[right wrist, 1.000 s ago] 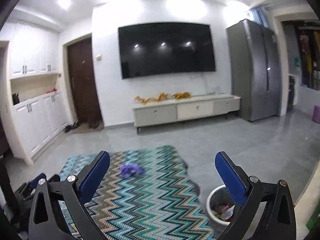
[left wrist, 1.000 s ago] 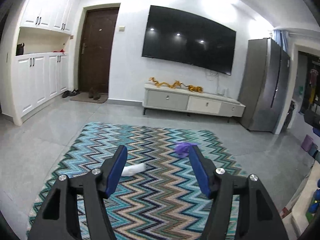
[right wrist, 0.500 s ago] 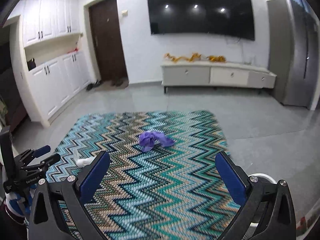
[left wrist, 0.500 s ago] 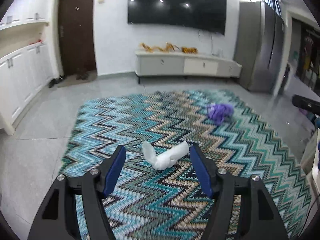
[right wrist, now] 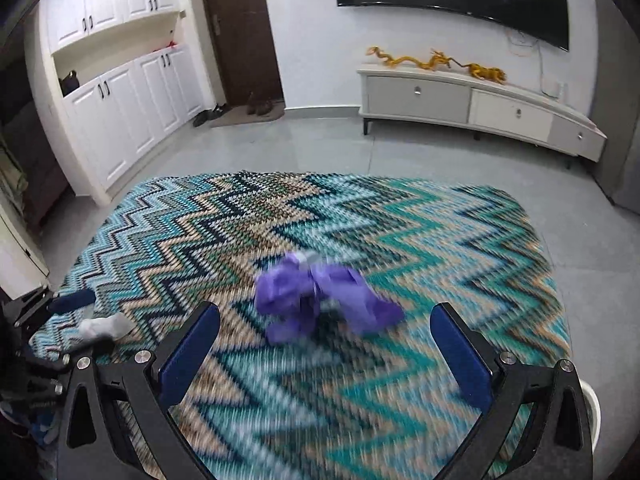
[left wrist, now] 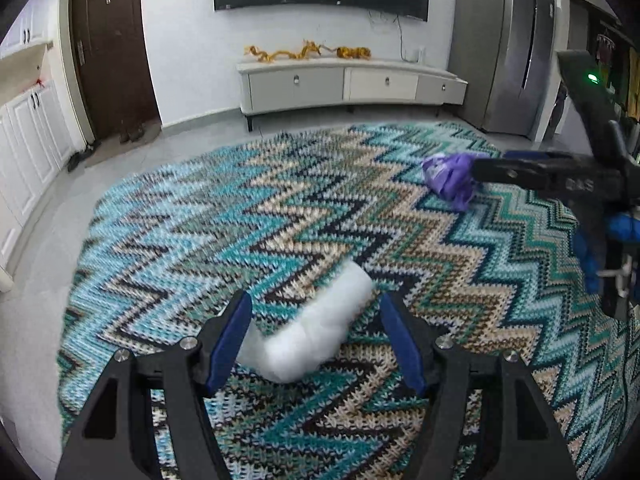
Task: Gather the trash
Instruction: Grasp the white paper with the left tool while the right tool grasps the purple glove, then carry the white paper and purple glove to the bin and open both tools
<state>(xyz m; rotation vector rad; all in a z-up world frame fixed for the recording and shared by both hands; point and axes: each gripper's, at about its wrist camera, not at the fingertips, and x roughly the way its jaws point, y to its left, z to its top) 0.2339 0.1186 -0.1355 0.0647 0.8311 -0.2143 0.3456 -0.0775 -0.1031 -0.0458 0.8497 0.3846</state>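
Observation:
A crumpled white paper wad (left wrist: 316,328) lies on the zigzag rug (left wrist: 280,216). My left gripper (left wrist: 316,336) is open, its blue pads on either side of the wad, not closed on it. The wad also shows small in the right wrist view (right wrist: 105,326). A crumpled purple glove (right wrist: 320,300) lies on the rug just ahead of my open, empty right gripper (right wrist: 324,354). In the left wrist view the purple glove (left wrist: 450,180) sits at the right, with the right gripper (left wrist: 548,176) next to it.
A white bin rim (right wrist: 592,408) shows at the lower right edge. A low white TV cabinet (left wrist: 348,84) stands along the far wall, a grey fridge (left wrist: 508,48) at right, white cupboards (right wrist: 120,92) and a dark door (left wrist: 112,52) at left. Grey tile floor surrounds the rug.
Both grippers have dropped low and moved forward over the rug. The white wad now lies between the left pads; the purple glove is much closer to the right gripper.

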